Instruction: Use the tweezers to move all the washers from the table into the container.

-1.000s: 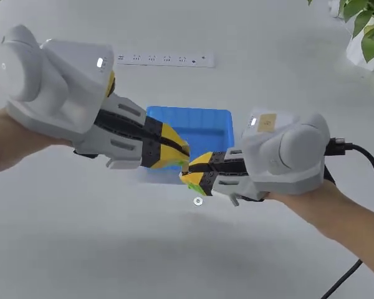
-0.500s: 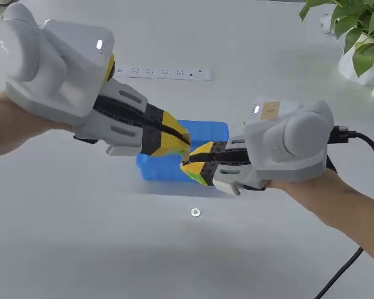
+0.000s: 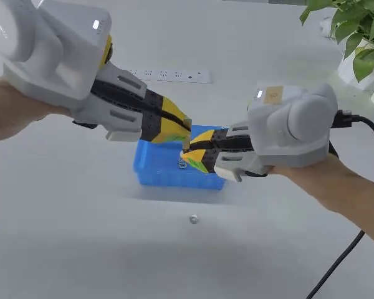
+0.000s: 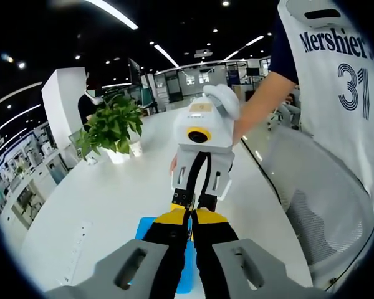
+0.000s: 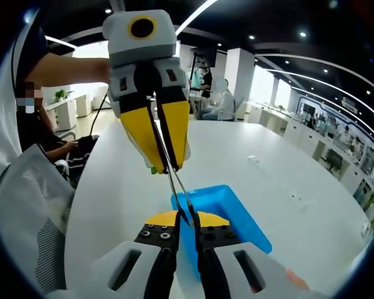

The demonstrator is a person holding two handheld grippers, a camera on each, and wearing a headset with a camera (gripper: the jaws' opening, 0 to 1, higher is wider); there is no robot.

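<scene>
The task is part done at best. One small round metal washer (image 3: pixel 193 218) lies on the white table (image 3: pixel 81 249), near the front wall of the blue rectangular plastic container (image 3: pixel 151 169), and is left to be moved. Both grippers meet above the container. The left gripper (image 3: pixel 184 133) has its yellow jaws pressed together on the upper end of the slim metal tweezers (image 5: pixel 167 167). The right gripper (image 3: pixel 191 161) is closed narrowly on their lower part, apparently squeezing the arms.

The tweezer tips are hidden behind the right gripper's jaws, so whether they carry a washer cannot be told. The grippers also cover most of the container's floor, so any washers already inside cannot be counted.
</scene>
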